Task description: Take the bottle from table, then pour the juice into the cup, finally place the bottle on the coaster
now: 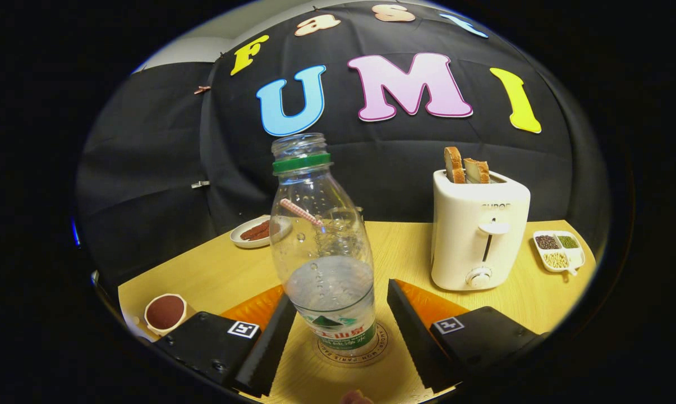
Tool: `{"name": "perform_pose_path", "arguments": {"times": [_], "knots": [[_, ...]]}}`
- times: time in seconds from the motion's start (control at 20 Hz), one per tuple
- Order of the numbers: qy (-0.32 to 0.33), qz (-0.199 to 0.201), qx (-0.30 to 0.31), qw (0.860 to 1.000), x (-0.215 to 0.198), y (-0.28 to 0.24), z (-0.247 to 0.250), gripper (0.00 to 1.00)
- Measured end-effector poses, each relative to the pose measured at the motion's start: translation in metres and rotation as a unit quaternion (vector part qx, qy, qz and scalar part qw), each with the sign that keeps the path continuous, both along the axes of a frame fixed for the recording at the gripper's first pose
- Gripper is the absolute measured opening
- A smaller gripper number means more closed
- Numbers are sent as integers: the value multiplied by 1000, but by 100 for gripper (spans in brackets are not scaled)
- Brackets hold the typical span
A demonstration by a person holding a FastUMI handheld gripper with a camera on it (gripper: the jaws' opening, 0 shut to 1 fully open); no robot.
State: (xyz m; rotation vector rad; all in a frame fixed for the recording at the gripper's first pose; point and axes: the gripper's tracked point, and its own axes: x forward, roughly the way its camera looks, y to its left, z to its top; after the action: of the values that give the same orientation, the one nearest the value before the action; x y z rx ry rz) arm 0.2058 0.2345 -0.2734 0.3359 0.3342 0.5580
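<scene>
Now claw (338, 325) open around labelled bottle (323, 252), on lettered coaster (353, 352)

Beyond your tongs (338, 336) lies a pale wooden worktop (405, 247), warmly lit. Behind its far edge hangs the booth's wall of black cloth (147, 168), creased and pinned with small clips (201, 184). Above the cloth, far up and to the left, you have a strip of plain pale wall (192, 49).

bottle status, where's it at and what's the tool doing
Tool open, fingers either side of bottle, not pressing. Bottle upright on coaster, uncapped. Toaster stands apart, nothing in the way.
</scene>
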Motion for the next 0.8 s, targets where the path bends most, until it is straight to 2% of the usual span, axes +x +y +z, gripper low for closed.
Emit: {"name": "perform_pose_path", "arguments": {"times": [0.4,0.8], "knots": [[-8,0,-13,1000,-25,-10,12,97],[-29,-12,-7,999,-69,-42,81,98]]}}
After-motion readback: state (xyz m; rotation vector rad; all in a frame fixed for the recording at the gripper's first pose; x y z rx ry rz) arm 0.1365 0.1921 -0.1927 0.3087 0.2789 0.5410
